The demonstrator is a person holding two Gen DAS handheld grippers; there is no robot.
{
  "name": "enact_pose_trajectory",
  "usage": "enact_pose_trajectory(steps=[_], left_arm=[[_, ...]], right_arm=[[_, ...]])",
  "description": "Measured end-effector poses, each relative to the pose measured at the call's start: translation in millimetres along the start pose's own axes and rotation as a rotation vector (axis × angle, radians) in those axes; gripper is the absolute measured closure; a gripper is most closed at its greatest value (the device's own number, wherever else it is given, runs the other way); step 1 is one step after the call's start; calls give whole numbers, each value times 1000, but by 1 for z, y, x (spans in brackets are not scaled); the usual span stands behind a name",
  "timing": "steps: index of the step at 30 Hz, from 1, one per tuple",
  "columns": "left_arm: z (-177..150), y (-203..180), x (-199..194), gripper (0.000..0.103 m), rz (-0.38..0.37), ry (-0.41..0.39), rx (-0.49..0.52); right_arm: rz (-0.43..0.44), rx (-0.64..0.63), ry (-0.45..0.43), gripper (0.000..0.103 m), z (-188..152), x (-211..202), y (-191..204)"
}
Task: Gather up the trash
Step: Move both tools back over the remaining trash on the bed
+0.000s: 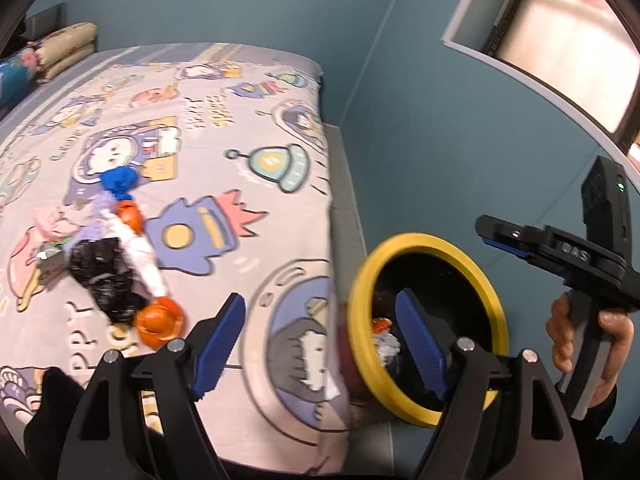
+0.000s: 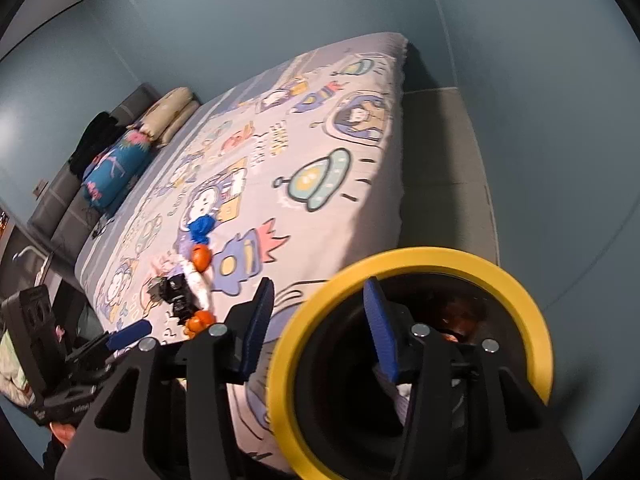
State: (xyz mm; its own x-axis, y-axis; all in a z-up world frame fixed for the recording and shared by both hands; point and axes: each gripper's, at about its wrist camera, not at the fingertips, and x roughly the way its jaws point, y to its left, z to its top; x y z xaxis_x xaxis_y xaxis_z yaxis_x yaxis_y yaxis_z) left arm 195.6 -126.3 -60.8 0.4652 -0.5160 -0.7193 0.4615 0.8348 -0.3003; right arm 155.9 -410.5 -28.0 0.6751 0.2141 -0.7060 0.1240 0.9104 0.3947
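Currently both the left gripper [image 1: 320,344] and right gripper [image 2: 320,324] stand parted, empty (trash pile [image 1: 116,256] on bed [image 1: 224,92]).

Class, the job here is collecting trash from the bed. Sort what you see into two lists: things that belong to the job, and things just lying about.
Belongs to the job:
- trash pile on the bedsheet
- yellow-rimmed bin beside the bed
- left claw, open
- right claw, open

Just lying about:
- pillows
- window

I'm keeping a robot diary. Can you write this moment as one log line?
left gripper open, empty | right gripper open, empty | trash pile on bed | bin beside bed
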Motion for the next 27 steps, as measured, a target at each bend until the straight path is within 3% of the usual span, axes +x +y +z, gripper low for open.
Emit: enact_pose_trajectory(steps=[15,27], left_arm=[[8,97,-39,24,173,-88,-137],[-3,197,-41,23,279,-83,-291]], right_arm=[[109,-180,99,52,-6,50,96],[161,-268,251,52,-34,121,158]])
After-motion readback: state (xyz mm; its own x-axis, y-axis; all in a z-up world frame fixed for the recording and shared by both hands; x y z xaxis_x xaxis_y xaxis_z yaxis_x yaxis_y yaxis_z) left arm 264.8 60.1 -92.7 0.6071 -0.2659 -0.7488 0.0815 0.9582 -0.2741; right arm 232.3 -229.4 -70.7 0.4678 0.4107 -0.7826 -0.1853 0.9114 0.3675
